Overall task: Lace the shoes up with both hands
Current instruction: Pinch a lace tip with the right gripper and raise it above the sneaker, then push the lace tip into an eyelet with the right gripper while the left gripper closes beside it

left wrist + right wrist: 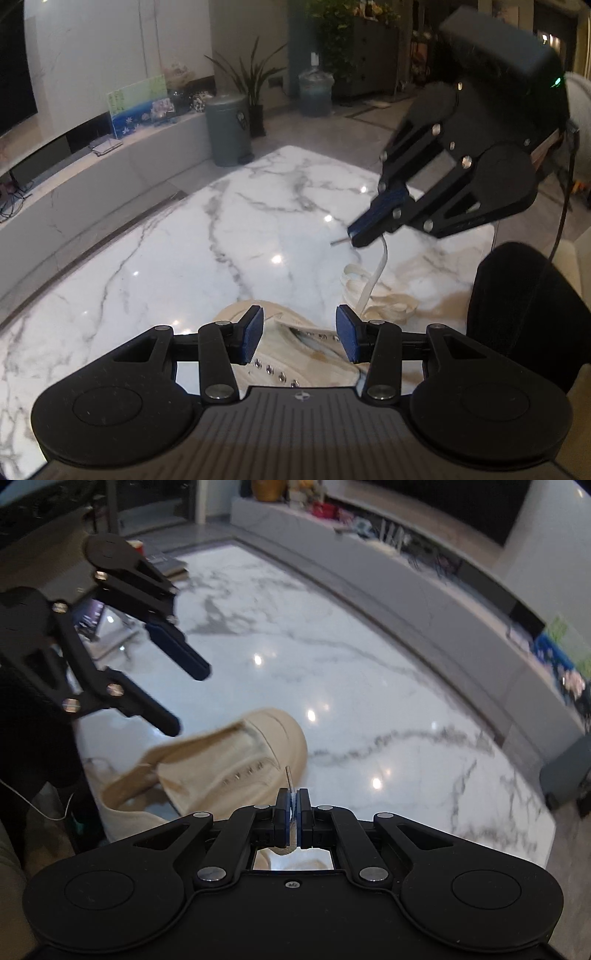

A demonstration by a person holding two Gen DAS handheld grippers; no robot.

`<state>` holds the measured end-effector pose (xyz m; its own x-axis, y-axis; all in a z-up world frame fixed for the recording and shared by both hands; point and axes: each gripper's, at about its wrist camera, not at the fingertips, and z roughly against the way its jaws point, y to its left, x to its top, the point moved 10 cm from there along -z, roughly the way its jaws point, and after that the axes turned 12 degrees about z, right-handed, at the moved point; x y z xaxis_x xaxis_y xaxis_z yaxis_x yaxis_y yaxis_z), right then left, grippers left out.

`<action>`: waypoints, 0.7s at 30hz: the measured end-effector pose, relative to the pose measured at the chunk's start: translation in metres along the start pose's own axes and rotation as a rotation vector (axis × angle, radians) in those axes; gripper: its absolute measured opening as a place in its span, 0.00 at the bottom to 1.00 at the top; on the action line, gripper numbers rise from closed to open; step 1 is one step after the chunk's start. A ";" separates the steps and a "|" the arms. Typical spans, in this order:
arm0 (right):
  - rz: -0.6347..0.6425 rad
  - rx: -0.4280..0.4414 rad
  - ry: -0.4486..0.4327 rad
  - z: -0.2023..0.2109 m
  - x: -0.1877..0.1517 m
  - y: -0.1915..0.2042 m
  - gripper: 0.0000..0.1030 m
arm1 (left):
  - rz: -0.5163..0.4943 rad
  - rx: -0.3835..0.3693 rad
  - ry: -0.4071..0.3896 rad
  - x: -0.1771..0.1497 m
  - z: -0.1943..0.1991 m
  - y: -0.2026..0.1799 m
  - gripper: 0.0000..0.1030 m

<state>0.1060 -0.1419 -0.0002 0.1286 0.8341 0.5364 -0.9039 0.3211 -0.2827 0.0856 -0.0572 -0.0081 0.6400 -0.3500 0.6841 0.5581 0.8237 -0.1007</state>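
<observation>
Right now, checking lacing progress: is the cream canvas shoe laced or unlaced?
Unlaced: cream canvas shoe shows bare eyelets; its white lace lies loose.

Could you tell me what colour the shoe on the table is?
Cream-beige shoe, clearest in the right wrist view.

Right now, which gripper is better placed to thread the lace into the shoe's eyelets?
Right. The right gripper is shut on the lace near its tip; the left gripper is open, empty, over the shoe.

marble table | grey bin | potted plant | water jug
</observation>
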 end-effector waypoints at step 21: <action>0.152 0.203 0.048 -0.028 -0.007 0.022 0.02 | -0.158 -0.119 0.128 -0.018 -0.028 0.004 0.41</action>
<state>0.0968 -0.1285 -0.0326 0.0001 0.8876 0.4605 -0.9770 0.0982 -0.1891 0.0914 -0.0602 -0.0410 0.5974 -0.5299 0.6019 0.7097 0.6989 -0.0891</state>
